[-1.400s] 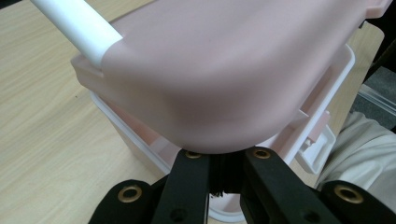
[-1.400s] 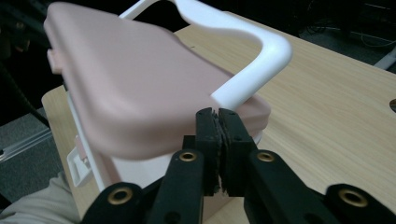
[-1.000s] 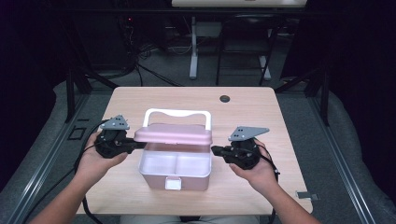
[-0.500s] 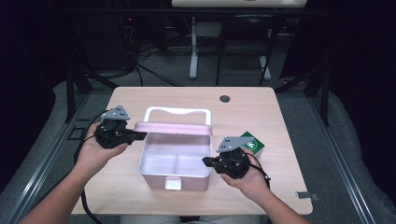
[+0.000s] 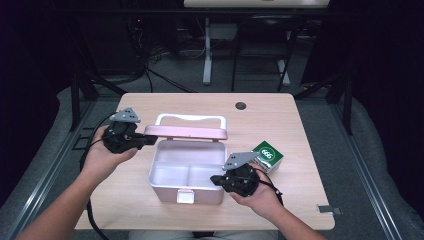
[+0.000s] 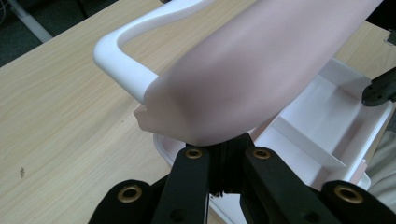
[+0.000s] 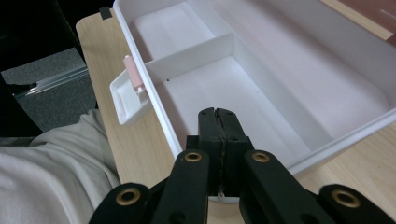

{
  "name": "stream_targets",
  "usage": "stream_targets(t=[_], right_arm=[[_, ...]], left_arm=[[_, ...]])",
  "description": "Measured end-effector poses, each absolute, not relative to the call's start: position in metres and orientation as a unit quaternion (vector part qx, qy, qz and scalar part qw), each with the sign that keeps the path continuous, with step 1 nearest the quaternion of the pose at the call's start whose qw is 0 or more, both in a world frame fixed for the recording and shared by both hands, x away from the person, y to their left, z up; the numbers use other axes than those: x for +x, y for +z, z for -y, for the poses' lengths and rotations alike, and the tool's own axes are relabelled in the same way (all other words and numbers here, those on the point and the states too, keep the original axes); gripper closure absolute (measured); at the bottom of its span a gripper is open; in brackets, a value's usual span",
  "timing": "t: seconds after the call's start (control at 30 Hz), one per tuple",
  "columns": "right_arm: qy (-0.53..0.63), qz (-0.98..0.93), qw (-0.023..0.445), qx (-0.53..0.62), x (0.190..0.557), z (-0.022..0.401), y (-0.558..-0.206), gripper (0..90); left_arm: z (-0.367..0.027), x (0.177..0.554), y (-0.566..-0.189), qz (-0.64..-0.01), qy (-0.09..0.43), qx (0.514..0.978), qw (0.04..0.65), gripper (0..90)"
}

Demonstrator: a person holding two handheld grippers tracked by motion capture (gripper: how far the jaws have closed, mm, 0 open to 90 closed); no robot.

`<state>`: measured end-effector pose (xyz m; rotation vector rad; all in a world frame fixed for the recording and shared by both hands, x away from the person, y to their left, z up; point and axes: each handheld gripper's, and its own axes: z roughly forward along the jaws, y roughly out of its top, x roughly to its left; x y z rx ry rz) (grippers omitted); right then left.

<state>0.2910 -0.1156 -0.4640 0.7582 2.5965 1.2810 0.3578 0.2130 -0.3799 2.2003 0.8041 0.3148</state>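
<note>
**Pink box held open on the tabletop**

Pale wooden tabletop (image 5: pixel 280 125) carries everything. At the left, the left claw (image 5: pixel 146 141) is clamped on the end of the raised pink plastic lid (image 5: pixel 186 132), whose white carry handle (image 5: pixel 190 119) stands behind. In the middle sits the white-lined pink storage box (image 5: pixel 187 175), open and divided. The right claw (image 5: pixel 216 179), jaws together and holding nothing, hovers at the box's right wall. Just beside it lies a small green printed carton (image 5: pixel 267 156).

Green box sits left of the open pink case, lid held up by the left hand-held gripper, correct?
Wrong side. In the high view the green box sits right of the open pink case, beside the right hand-held gripper. The left hand-held gripper does hold the lid up.
</note>
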Motion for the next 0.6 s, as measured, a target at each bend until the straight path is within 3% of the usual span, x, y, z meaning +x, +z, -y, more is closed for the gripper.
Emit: stream_targets(t=[0.6], right_arm=[[0.413,-0.873,0.069,0.251,0.295,0.117,-0.470,90.0]], left_arm=[[-0.213,0.372,-0.371,-0.324,0.134,0.860,0.370,90.0]])
